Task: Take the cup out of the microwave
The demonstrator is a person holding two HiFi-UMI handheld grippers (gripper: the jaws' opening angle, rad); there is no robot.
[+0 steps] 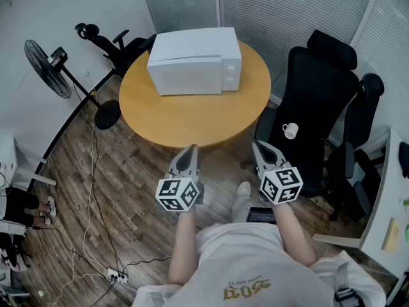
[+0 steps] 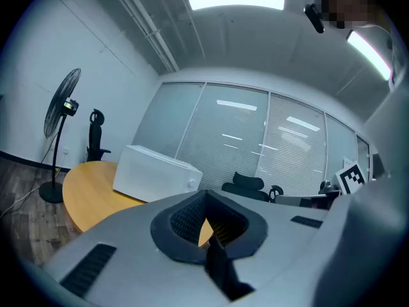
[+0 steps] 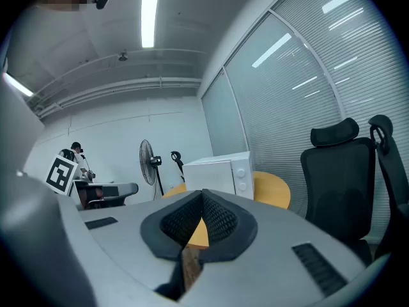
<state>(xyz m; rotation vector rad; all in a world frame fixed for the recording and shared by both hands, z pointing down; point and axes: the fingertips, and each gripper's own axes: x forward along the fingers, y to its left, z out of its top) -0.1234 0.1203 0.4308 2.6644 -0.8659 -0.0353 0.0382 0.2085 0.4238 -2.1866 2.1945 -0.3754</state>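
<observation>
A white microwave (image 1: pixel 195 61) stands with its door closed at the back of a round wooden table (image 1: pixel 192 117); its inside is hidden. A white cup (image 1: pixel 290 130) sits on the seat of a black office chair (image 1: pixel 319 101) to the table's right. My left gripper (image 1: pixel 190 149) and right gripper (image 1: pixel 259 146) are held side by side just short of the table's near edge, both shut with nothing between the jaws. The left gripper view looks past the left gripper (image 2: pixel 205 194) to the microwave (image 2: pixel 156 171). The right gripper (image 3: pixel 202 193) also faces the microwave (image 3: pixel 220 171).
A standing fan (image 1: pixel 48 69) and another black chair (image 1: pixel 112 43) are left of the table. Cables and a power strip (image 1: pixel 115 275) lie on the wooden floor. A white desk edge (image 1: pixel 383 216) runs along the right. Blinds cover the glass wall behind.
</observation>
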